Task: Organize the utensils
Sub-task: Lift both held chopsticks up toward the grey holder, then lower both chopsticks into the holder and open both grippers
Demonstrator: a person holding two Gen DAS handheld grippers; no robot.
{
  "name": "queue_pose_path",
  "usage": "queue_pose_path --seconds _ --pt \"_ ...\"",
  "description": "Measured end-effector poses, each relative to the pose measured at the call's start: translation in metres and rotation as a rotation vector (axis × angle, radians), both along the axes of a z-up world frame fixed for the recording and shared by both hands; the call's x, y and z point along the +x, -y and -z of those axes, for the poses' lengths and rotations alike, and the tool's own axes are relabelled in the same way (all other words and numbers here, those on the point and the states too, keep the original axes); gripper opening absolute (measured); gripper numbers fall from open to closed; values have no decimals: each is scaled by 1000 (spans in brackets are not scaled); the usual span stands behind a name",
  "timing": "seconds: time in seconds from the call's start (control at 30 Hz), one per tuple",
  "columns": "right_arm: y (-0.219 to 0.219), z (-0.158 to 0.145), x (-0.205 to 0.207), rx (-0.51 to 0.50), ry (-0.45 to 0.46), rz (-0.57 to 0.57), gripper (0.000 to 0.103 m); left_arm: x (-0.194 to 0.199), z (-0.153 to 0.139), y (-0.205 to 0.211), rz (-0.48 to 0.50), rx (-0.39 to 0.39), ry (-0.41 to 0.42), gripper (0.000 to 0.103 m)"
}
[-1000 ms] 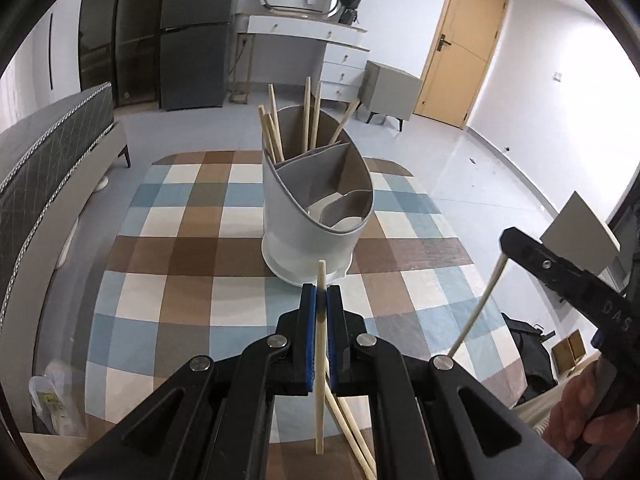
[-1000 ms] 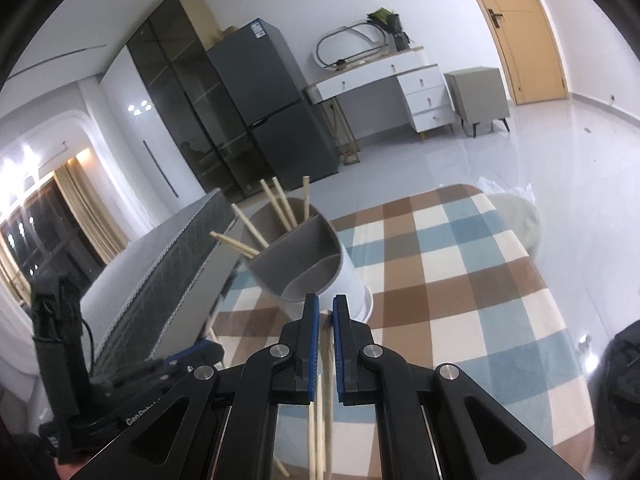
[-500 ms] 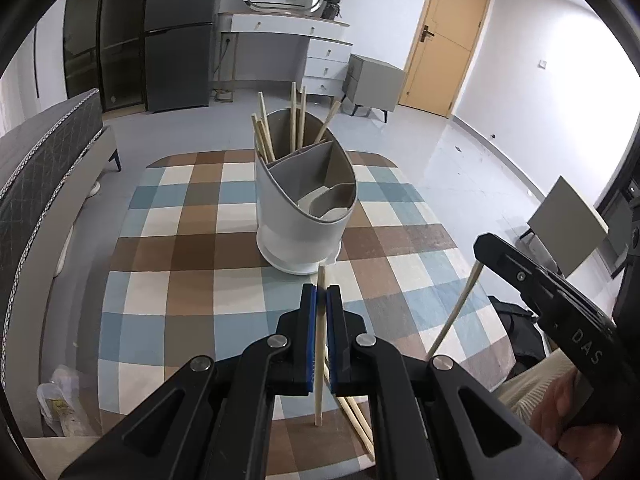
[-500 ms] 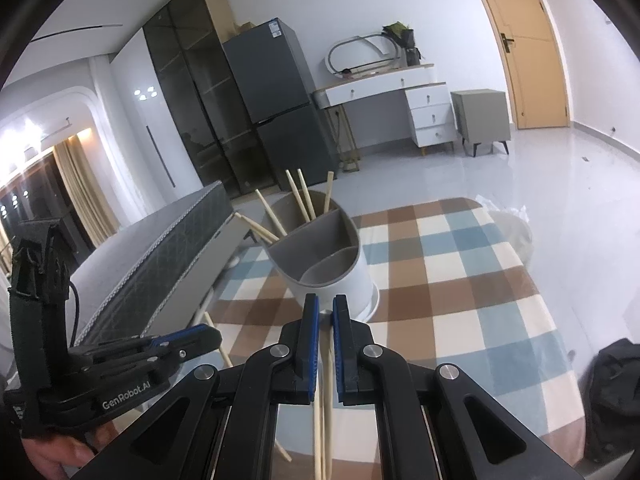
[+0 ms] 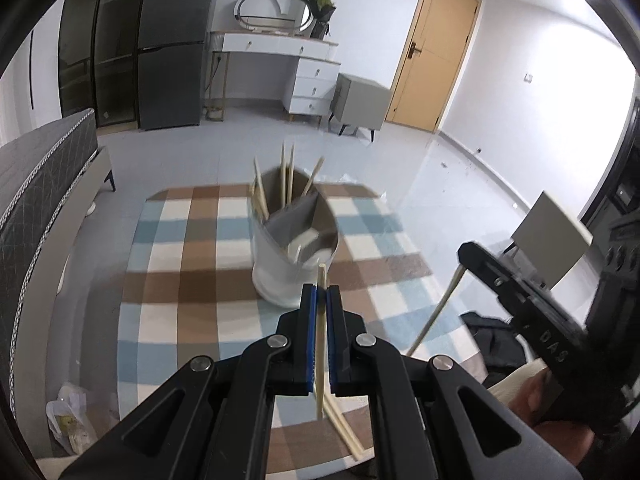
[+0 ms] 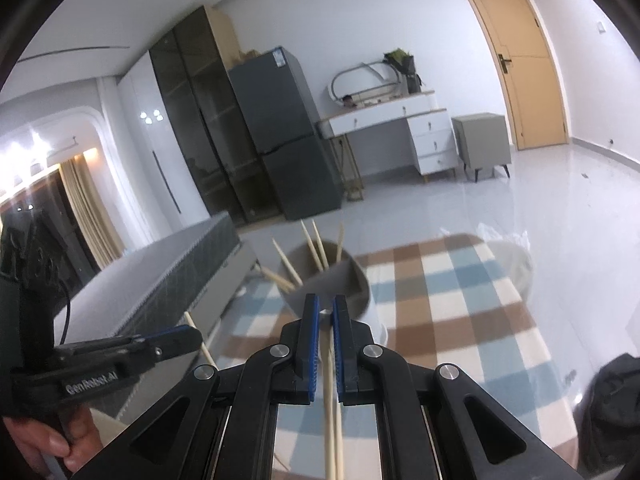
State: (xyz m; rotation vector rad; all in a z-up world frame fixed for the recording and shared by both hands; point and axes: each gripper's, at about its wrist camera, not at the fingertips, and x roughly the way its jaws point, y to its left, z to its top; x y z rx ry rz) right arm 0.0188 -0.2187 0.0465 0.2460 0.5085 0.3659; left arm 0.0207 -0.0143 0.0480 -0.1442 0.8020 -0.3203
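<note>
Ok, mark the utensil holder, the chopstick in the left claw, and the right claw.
utensil holder [image 5: 280, 276], left wrist view, white outer wall
chopstick [image 5: 320, 332], left wrist view, shaft between the pads
right claw [image 6: 326, 320], right wrist view, midway between its fingertips

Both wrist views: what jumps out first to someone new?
The black left tool with blue pads fills the lower left wrist view, shut on a pale wooden chopstick. Beyond it, mid-table on the brown, blue and white checked tablecloth, stands a grey divided utensil holder with more chopsticks sticking out of its back compartment. The black right tool likewise grips a second wooden chopstick.
</note>
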Motion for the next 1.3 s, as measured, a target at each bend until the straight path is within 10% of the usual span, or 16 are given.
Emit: queue_pose_path --seconds 0.67,1.3 --pt "-19 -108 113 48 185 -51 6 109 -90 -7 -66 -2 113 0" --pt "-38 -68 184 111 122 -20 6 176 -22 -26 -143 -16 60 0"
